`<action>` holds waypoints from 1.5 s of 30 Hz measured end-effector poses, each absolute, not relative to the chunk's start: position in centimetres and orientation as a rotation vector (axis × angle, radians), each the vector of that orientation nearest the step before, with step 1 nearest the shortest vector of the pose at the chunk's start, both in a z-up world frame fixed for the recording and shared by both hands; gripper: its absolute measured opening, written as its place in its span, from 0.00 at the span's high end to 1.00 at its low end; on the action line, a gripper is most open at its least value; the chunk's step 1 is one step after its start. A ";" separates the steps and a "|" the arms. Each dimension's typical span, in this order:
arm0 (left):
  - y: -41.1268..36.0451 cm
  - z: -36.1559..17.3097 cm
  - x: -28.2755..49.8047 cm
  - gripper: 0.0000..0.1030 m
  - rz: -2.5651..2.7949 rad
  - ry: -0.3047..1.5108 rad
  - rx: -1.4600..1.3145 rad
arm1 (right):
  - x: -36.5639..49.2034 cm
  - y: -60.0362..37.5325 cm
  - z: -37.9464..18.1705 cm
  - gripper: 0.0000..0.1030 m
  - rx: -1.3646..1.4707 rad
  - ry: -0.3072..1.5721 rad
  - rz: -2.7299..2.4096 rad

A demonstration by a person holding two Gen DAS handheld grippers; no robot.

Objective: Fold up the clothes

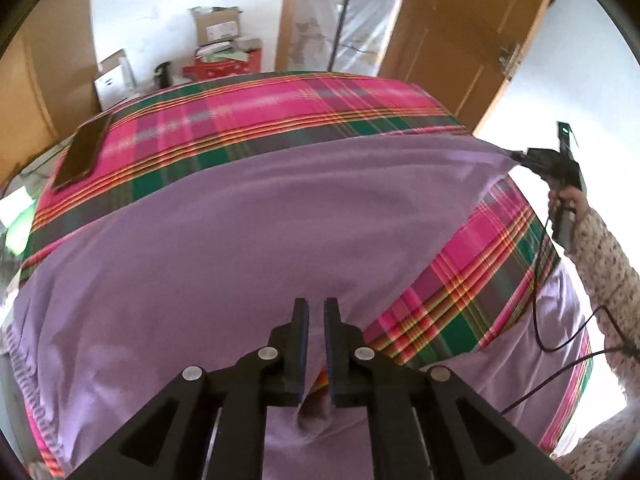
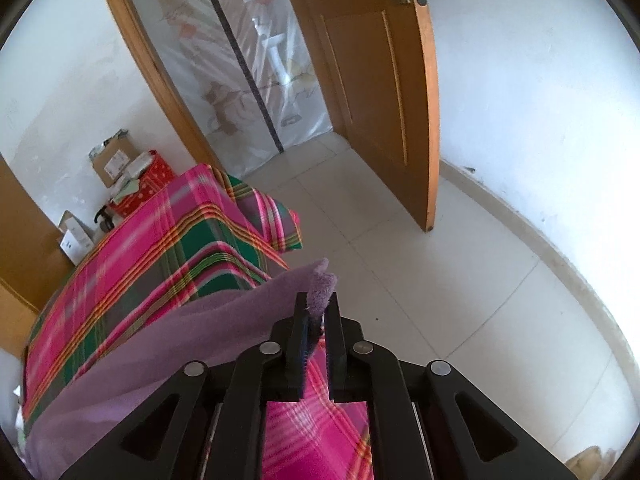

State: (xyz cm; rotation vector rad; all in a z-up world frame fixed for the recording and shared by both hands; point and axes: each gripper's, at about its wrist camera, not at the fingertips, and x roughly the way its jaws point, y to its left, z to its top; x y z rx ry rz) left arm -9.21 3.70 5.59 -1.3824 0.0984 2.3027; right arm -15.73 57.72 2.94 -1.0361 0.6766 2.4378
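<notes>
White walls, a pale tiled floor [image 2: 440,264] and an open wooden door [image 2: 372,80] surround a bed [image 1: 280,100] covered in a pink and green plaid sheet. Over that sheet spreads a lilac garment [image 1: 224,240], one corner lifted off toward the bed's right edge. Cardboard boxes [image 1: 216,26] are stacked by the far wall, and a phone [image 1: 82,152] lies on the bed's far left corner. Her right tool [image 2: 316,300] is clamped on the raised lilac corner. The left tool [image 1: 316,304] pinches a gathered fold of the garment, its tips slightly apart.
</notes>
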 end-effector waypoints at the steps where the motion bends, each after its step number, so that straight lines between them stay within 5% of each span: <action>1: 3.2 5.7 -8.8 0.87 2.320 0.090 -1.390 | -15.3 57.6 3.3 0.86 -1.032 0.678 2.442; 12: -1.0 8.1 -4.6 0.81 2.394 0.063 -1.410 | -9.0 54.9 9.8 0.79 -0.965 0.674 2.588; 22: -2.8 10.0 -0.6 0.76 2.405 0.114 -1.375 | 0.4 51.8 17.9 0.75 -0.803 0.482 2.748; 36: 3.1 4.4 -2.8 0.72 2.188 0.094 -1.527 | 4.2 42.3 6.3 0.70 -1.336 0.117 2.815; 39: 5.1 4.7 -2.0 0.72 2.226 0.252 -1.436 | 3.7 41.6 4.9 0.59 -1.390 0.037 2.820; 45: 9.4 4.5 -2.0 0.71 2.129 0.493 -1.300 | 2.6 42.8 3.3 0.58 -1.430 0.125 2.788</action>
